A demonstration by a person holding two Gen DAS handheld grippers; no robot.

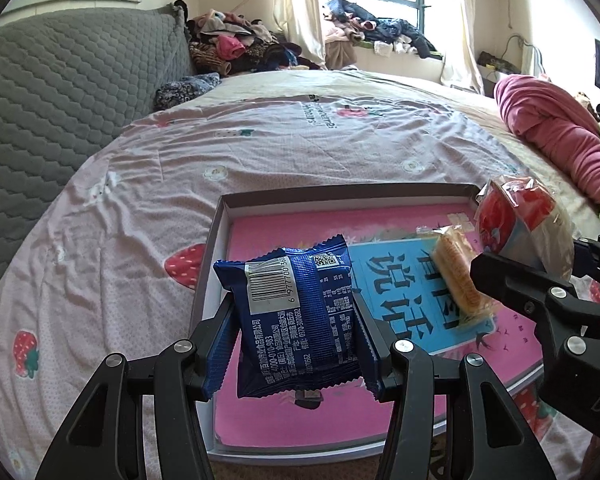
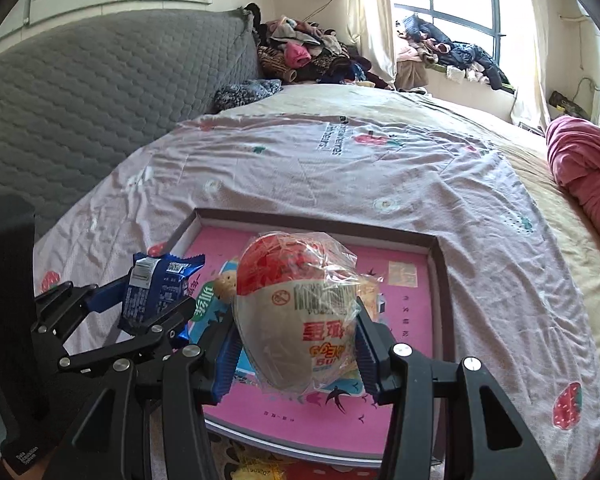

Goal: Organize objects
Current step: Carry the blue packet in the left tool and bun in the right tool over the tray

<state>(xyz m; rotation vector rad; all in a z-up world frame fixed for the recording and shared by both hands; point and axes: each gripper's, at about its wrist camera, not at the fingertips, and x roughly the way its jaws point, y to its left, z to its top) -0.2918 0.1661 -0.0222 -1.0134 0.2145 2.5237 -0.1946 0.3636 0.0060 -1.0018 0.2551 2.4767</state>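
Holding one snack apiece, both grippers hang above a shallow box (image 1: 216, 240) that lies on a bed with a strawberry-print sheet (image 1: 112, 208). The left gripper (image 1: 296, 332) has its fingers clamped on the side edges of a blue foil snack packet (image 1: 296, 312), barcode facing up. The right gripper (image 2: 296, 344) squeezes a round, cup-shaped snack in clear crinkled wrap (image 2: 300, 312), red on top and pale below. A third item, a yellowish wafer pack (image 1: 458, 276), already lies in the box on its pink printed floor (image 1: 260, 240).

To finish this step well, each item probably needs lowering inside the box walls before the fingers let go, landing on bare pink floor and not on the wafer pack. The two grippers sit close together, so releasing one at a time would likely avoid a knock.

Much stays unclear. The near wall of the box is hidden behind the gripper bodies in both views. The round snack covers most of the wafer pack in the right wrist view. Something yellow lies below the near edge of the box (image 2: 256, 468), cut off and unreadable.
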